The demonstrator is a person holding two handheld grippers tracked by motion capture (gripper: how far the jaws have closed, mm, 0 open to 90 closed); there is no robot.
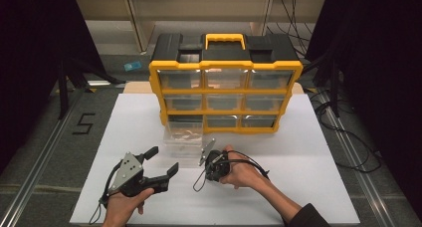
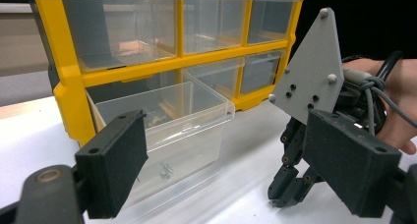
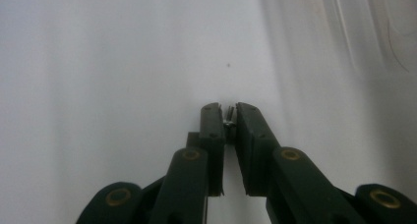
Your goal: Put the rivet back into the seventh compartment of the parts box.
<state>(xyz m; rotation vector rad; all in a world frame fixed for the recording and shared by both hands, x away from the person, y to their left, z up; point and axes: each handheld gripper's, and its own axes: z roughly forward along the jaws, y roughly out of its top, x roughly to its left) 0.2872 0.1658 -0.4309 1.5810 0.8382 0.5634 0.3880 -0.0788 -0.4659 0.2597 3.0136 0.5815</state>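
Note:
A yellow organizer (image 1: 160, 95) with clear drawers stands at the back of the white table. Its bottom-left clear drawer (image 1: 183, 140) is pulled out onto the table, and a small screw (image 2: 166, 171) lies inside it. My left gripper (image 1: 162, 160) is open, just left of the drawer's front, with nothing between its jaws. My right gripper (image 1: 215, 166) points down at the table right of the drawer. In the right gripper view the right gripper (image 3: 228, 111) is shut on a tiny metal screw (image 3: 228, 119) just above the white surface.
The white table top (image 1: 308, 152) extends to the right and front of both grippers. Cables (image 1: 348, 137) lie on the floor to the right. The right gripper's grey plate (image 2: 310, 71) stands close beside my left gripper's right jaw.

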